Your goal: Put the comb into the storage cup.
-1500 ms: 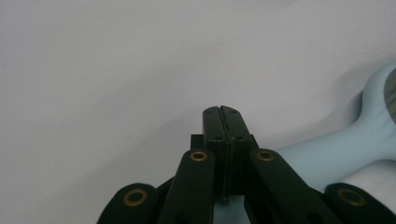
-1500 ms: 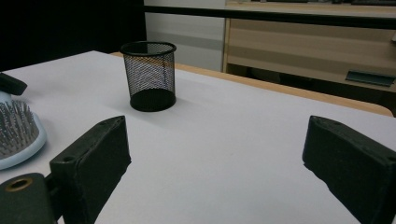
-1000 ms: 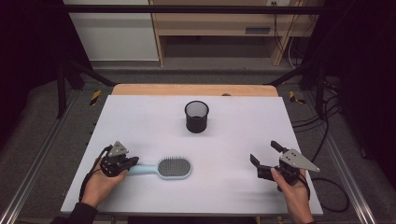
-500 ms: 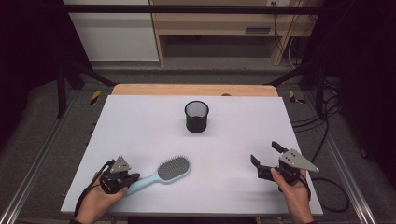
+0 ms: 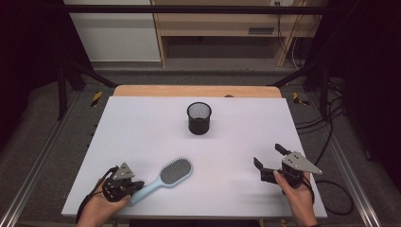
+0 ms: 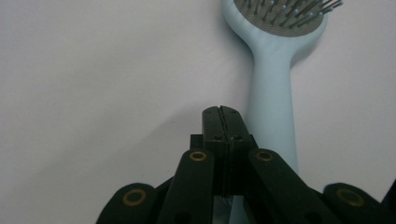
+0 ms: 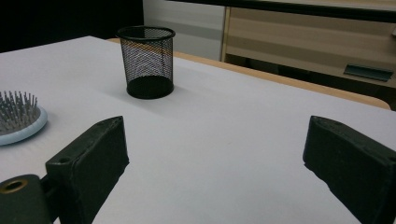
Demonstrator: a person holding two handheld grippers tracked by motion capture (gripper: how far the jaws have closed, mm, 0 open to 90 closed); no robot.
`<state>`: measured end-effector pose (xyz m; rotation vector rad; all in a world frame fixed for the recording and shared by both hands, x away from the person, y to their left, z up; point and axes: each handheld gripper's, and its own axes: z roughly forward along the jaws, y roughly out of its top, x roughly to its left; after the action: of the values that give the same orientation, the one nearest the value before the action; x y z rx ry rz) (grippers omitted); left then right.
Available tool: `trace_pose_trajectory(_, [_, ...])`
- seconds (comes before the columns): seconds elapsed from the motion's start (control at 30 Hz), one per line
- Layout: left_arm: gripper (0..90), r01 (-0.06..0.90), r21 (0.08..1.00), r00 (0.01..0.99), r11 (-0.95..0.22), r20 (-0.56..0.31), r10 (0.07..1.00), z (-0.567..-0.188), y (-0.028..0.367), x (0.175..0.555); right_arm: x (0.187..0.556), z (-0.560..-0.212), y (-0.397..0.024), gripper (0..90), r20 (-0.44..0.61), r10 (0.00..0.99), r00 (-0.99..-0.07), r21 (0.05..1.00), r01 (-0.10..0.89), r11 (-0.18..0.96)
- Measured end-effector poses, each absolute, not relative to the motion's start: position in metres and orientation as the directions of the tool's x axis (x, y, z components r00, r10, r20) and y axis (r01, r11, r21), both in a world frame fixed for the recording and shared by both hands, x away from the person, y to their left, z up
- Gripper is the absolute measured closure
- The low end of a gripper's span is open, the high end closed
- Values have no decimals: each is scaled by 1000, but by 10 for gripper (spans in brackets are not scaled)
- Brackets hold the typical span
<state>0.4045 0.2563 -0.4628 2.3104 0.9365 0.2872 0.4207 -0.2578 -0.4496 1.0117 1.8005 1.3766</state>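
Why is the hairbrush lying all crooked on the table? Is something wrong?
Nothing looks broken or spilled. The hairbrush lies slanted, bristles up, its handle beside the shut left tool. The mesh cup stands upright in the middle of the table. The right tool is open, holding nothing.

Even light falls from overhead on the white counter [image 5: 142,127], which reads bright while the room around it sinks into near black. Shadows are soft: a faint one lies just beside the mesh cup [image 5: 199,118], and another hugs the hairbrush [image 6: 273,93]. In the left gripper view the near black fingers [image 6: 212,128] are slightly soft. In the right gripper view the shelf behind the cup is blurred. No harsh glare shows.
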Motion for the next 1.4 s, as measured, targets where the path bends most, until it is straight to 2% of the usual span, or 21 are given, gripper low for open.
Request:
trace_pose_trajectory(0.53, [900,541,618,742,-570,-32,670,-463,249,400,420,-449,-258,65,-35,873,-486,970,192,146])
trace_pose_trajectory(0.87, [890,515,652,742,-556,-14,671,-453,242,402,419,-448,-258,64,-36,871,-491,972,185,144])
trace_pose_trajectory(1.07, [750,501,667,735,-552,10,678,-444,235,400,418,-448,-258,64,-36,870,-491,972,185,145])
trace_pose_trajectory(1.4, [347,499,679,719,-538,22,694,-443,225,397,419,-448,-258,63,-34,870,-492,971,188,145])
